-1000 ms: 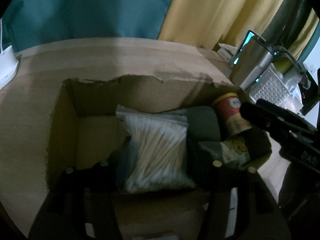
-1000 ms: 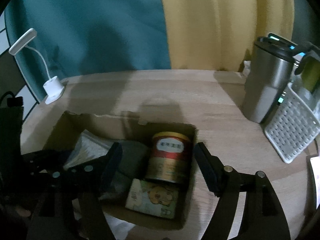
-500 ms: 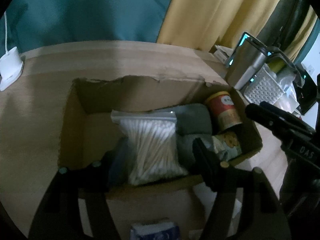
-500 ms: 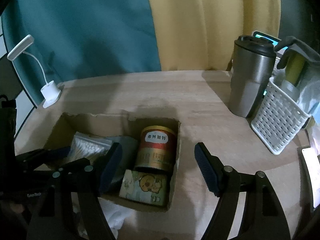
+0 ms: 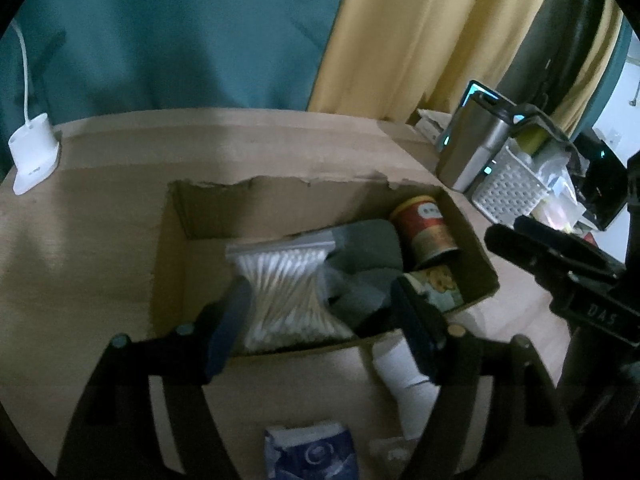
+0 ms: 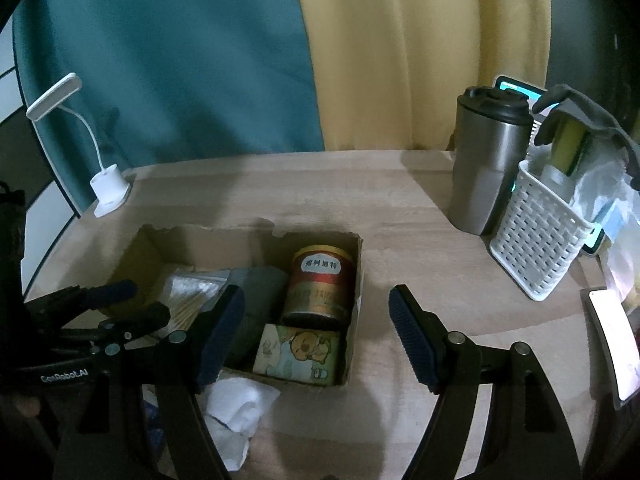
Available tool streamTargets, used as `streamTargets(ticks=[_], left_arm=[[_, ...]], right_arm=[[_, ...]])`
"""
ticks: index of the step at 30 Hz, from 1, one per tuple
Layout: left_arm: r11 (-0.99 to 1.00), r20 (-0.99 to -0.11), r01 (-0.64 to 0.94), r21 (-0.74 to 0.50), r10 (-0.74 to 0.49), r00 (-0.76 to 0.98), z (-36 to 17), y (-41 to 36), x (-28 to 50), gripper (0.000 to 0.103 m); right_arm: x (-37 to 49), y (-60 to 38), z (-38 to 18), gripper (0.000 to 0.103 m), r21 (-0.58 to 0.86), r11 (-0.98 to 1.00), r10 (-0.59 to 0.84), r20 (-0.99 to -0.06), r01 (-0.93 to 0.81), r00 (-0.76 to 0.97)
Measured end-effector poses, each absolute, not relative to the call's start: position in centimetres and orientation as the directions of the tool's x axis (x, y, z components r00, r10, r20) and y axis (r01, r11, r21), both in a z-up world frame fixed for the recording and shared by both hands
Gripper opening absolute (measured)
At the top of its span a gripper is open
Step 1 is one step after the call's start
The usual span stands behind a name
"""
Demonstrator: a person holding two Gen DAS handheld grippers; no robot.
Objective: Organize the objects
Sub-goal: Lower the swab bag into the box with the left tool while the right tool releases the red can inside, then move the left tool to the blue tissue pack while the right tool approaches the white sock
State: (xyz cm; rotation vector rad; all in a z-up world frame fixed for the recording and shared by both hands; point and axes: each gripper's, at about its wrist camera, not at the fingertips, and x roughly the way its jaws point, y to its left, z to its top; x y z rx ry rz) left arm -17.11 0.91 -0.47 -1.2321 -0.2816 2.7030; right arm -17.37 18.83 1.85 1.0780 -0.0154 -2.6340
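Note:
An open cardboard box (image 5: 168,264) (image 6: 356,280) lies on the wooden table. It holds a clear bag of cotton swabs (image 5: 284,296), a grey cloth (image 5: 368,248), a red and gold can (image 6: 320,284) and a cartoon-printed packet (image 6: 300,354). My left gripper (image 5: 324,320) hovers over the box's near edge above the swab bag. Its jaws are opening and nothing is between them. My right gripper (image 6: 318,332) hangs open and empty above the box's right end, in front of the can.
A white rolled cloth (image 5: 404,372) and a blue packet (image 5: 308,452) lie on the table in front of the box. A steel tumbler (image 6: 492,168) and a white slotted basket (image 6: 544,236) stand at the right. A small white lamp (image 6: 108,188) is at the back left.
The left gripper has drawn back and up from the box, and its jaws have widened. The swab bag stays in the box. The right gripper has pulled back a little too.

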Motion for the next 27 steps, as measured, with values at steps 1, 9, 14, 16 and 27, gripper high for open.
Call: streamTargets(ticks=[1,9,14,16,27], left_arm=[[-0.97,-0.727,-0.065,-0.234,0.219,-0.651,-0.4,0.8,-17.0,0.074],[-0.971,-0.712,-0.064,-0.23,0.213,-0.669,0.3,0.7,-15.7,0.074],[-0.971,-0.706,-0.064,-0.229,0.211,-0.676,0.6,0.6,-15.1,0.074],[-0.972,-0.703,-0.06,-0.228,0.207,-0.68,0.6,0.5,-14.8,0.074],[-0.973,-0.691,-0.036,-0.229,0.188,-0.698,0.8,-0.4,-13.1,0.074]], right_arm=[[-17.2,18.8,1.9,0.078,0.12,-0.957,-0.274,-0.683,0.266,-0.677],[-16.1,18.7,2.4,0.077,0.115,-0.955,-0.275,-0.678,0.272,-0.682],[-15.4,18.6,2.6,0.078,0.108,-0.954,-0.275,-0.679,0.278,-0.681],[-15.1,18.6,2.6,0.078,0.108,-0.954,-0.276,-0.678,0.279,-0.681],[-13.9,18.2,2.5,0.078,0.104,-0.952,-0.279,-0.683,0.289,-0.675]])
